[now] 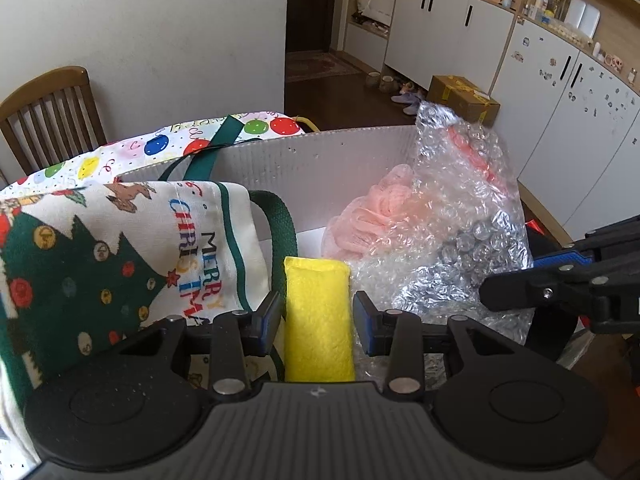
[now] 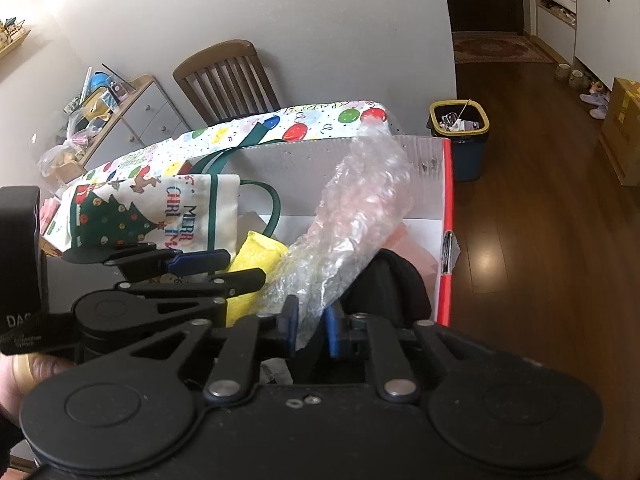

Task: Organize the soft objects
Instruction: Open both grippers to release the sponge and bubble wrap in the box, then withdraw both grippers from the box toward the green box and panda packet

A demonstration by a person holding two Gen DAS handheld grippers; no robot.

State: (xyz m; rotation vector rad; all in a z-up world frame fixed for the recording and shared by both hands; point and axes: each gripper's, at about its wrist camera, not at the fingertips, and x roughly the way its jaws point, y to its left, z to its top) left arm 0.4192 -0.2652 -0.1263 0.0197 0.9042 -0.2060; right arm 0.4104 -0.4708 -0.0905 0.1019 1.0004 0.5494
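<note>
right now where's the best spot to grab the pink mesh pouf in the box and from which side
Take the pink mesh pouf by its bunched upper ruffles, coming from above on the side towards the Christmas tote bag. The bubble wrap covers its other flank, while its top left is bare and the gathered mesh gives the fingers folds to pinch.

The right tool (image 2: pixel 312 330) pinches the lower end of a sheet of bubble wrap (image 2: pixel 352 220), which rises tilted up and away over an open cardboard box (image 2: pixel 424 160). To the left, the left tool (image 2: pixel 236 270) reaches in from the side, its fingers set around a yellow felt pad (image 2: pixel 260 250). A Christmas tote bag (image 2: pixel 160 216) with green handles lies against the box's left side, on a counter (image 2: pixel 312 120) covered in a balloon-print cloth. A dark fabric bundle (image 2: pixel 392 284) sits in the box's near right corner.
</note>
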